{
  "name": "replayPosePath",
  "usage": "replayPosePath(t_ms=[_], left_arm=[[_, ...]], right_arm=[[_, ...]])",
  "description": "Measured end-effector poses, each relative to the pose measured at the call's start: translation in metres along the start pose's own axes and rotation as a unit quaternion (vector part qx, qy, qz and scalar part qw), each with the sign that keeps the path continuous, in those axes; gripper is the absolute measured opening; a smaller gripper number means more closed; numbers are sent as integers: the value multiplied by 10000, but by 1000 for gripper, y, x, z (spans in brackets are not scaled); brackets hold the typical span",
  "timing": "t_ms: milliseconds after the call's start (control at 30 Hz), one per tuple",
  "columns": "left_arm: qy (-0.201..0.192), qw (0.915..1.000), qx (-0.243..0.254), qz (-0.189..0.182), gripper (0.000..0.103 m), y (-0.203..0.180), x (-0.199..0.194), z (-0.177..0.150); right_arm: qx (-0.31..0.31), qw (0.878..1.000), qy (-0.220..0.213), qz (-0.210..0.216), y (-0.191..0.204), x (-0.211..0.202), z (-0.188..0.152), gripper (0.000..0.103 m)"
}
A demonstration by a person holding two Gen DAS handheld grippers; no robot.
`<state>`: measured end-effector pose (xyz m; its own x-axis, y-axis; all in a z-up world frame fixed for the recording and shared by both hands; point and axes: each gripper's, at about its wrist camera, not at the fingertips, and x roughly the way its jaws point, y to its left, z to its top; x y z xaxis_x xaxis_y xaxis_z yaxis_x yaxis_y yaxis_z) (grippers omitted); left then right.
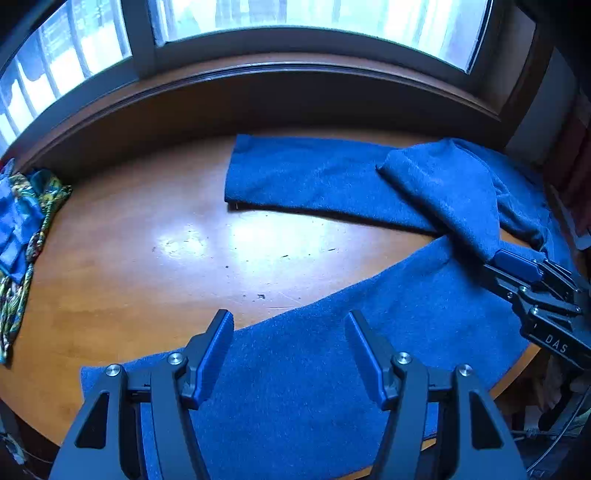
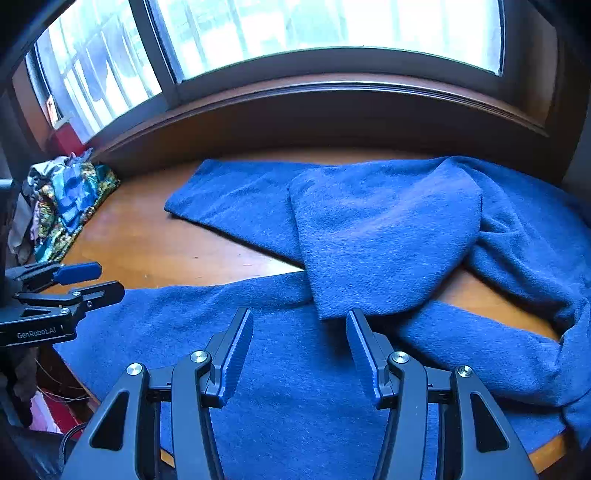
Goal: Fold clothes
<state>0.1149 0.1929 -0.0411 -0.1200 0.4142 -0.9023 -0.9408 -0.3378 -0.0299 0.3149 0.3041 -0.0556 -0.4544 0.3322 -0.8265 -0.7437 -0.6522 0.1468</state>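
Right wrist: blue garment [image 2: 369, 229] lengthwise left-right

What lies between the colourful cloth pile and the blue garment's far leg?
Only bare wooden table, seen in both wrist views, between colourful cloth pile and blue garment.

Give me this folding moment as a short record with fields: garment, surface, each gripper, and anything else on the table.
garment: blue trousers, spread on the table, both legs running to the left, a flap folded over the middle
surface: wooden table below a window
left gripper: open, over the near leg, holding nothing
right gripper: open, at the lower edge of the folded flap
other items: pile of patterned clothes at the table's far left
fold state: partly done
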Motion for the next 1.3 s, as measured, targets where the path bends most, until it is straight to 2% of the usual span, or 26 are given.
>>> replayPosePath(t_ms=[167, 300, 433, 600, 733, 967, 1133, 1233, 1300], left_arm=[[-83, 9990, 420, -142, 60, 11, 1, 10], [-26, 9957, 887, -258, 60, 30, 4, 17], [-20, 9931, 1074, -482, 61, 53, 6, 17], [-12, 9886, 1296, -770, 61, 82, 8, 16], [-6, 9861, 1374, -933, 61, 103, 11, 14], [-60, 9851, 1401, -990, 61, 134, 13, 18], [-114, 9847, 1290, -1162, 61, 155, 14, 27], [-145, 9838, 1243, -1286, 61, 162, 17, 32], [-165, 9832, 1227, -1341, 61, 164, 19, 34]], right_arm=[[275, 9985, 116, -458, 17, 11, 4, 53], [760, 9928, 153, -914, 34, 13, 4, 54], [1134, 9883, 161, -1012, 60, 15, 5, 54], [1112, 9863, 24, -1217, 101, 18, 13, 54], [986, 9885, 11, -1149, 131, 33, 26, 54], [717, 9954, -47, -638, 162, 81, 68, 54], [605, 9941, 48, -897, 171, 121, 98, 54], [517, 9929, 244, -1040, 172, 139, 105, 54], [553, 9930, 212, -1018, 171, 143, 107, 54]])
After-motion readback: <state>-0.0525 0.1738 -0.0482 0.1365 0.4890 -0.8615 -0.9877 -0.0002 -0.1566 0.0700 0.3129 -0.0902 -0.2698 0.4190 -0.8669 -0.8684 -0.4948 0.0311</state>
